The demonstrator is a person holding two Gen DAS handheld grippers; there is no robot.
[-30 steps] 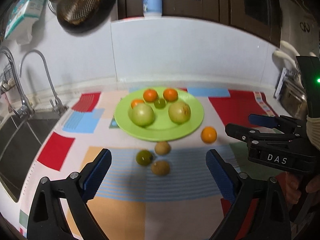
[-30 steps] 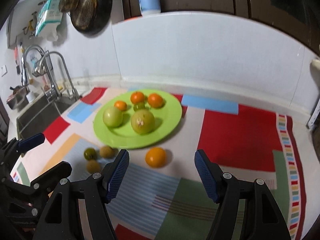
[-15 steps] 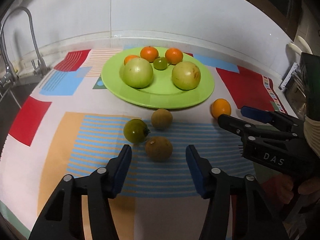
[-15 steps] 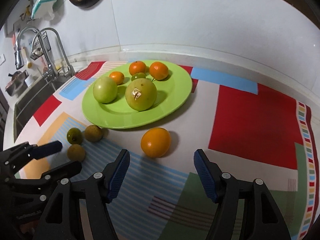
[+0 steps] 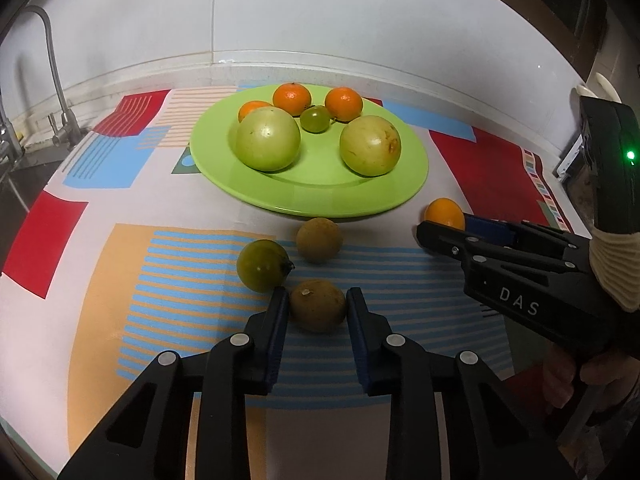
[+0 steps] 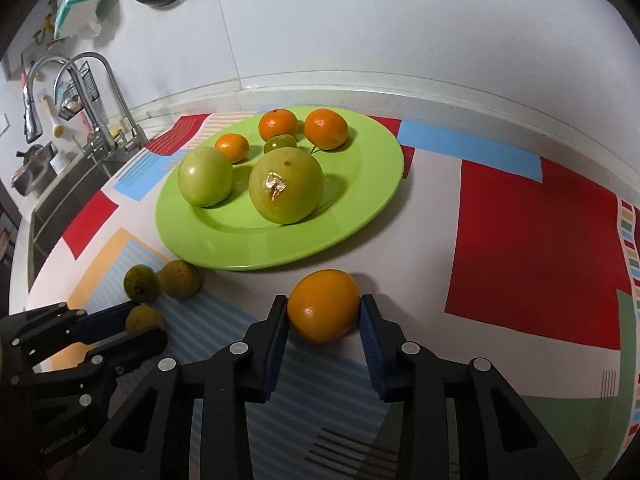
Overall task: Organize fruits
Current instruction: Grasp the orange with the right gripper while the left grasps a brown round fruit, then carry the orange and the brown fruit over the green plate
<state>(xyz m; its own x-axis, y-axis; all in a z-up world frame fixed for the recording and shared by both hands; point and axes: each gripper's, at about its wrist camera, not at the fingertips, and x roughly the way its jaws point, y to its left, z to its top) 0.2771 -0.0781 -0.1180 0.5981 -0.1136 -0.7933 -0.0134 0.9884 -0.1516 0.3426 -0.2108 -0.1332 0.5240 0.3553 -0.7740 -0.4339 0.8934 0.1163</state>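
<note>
A green plate (image 5: 360,200) (image 6: 360,208) holds two large green apples, three small oranges and a small green fruit. My left gripper (image 5: 318,300) has closed around a brown fruit (image 5: 318,310) lying on the mat, its pads touching both sides. A dark green fruit (image 5: 261,266) and another brown fruit (image 5: 319,239) lie just beyond it. My right gripper (image 6: 324,308) has closed on a loose orange (image 6: 323,305) lying on the mat in front of the plate. The orange also shows in the left wrist view (image 5: 444,212).
A colourful patterned mat (image 6: 532,248) covers the counter. A sink with a tap (image 6: 100,92) is at the left. A white wall runs behind the plate. A black pan and a colander hang at the upper left.
Both grippers moved forward and down and narrowed: the left one closed on the brown fruit, the right one on the loose orange. The fruits on the plate have not moved.
</note>
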